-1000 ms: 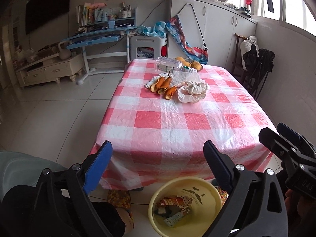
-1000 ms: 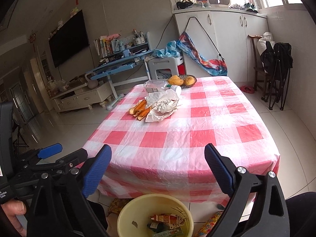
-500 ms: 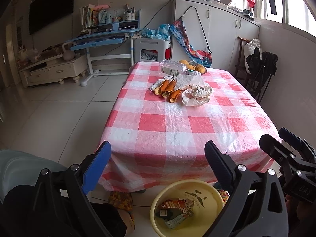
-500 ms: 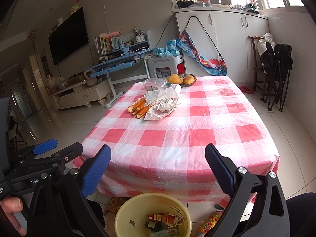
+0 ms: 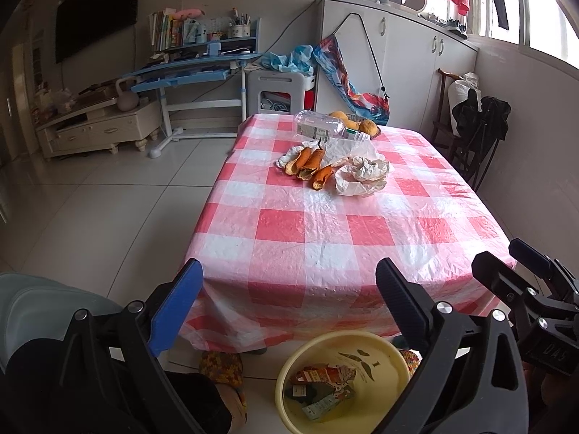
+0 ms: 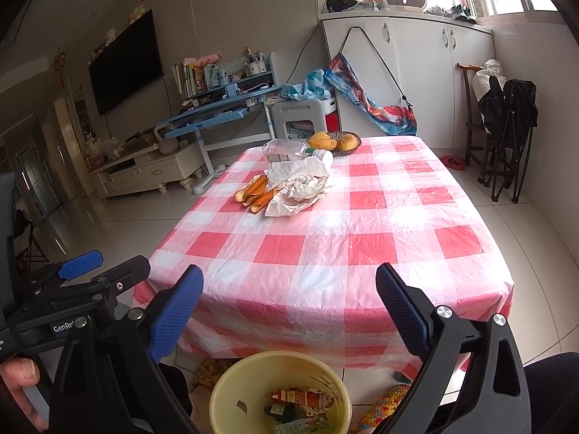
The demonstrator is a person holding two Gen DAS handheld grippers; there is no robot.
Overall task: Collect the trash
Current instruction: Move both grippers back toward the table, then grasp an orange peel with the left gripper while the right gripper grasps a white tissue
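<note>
The trash lies in a cluster toward the far end of the table with the red-and-white checked plastic cloth: curled orange fruit peels lie side by side, touching a heap of crumpled white paper wrappers, and behind these a crushed clear plastic bottle lies on its side. Its label is too small to read. Just beyond the bottle a shallow dark basket of yellow-orange fruit stands near the far edge; in the left wrist view the bottle hides most of it. On the floor by the near edge of the table stands a pale yellow plastic basin that already holds crumpled cartons and wrappers, whose print cannot be made out; its near rim is cut off by the bottom of both views and partly covered by the gripper fingers. The left gripper hangs before the near table edge, jaws wide apart and holding nothing. The right gripper is likewise spread wide and empty above the basin. Each gripper appears only in part at the side of the other's view, and a thumb shows at the lower left of the right wrist view.
</note>
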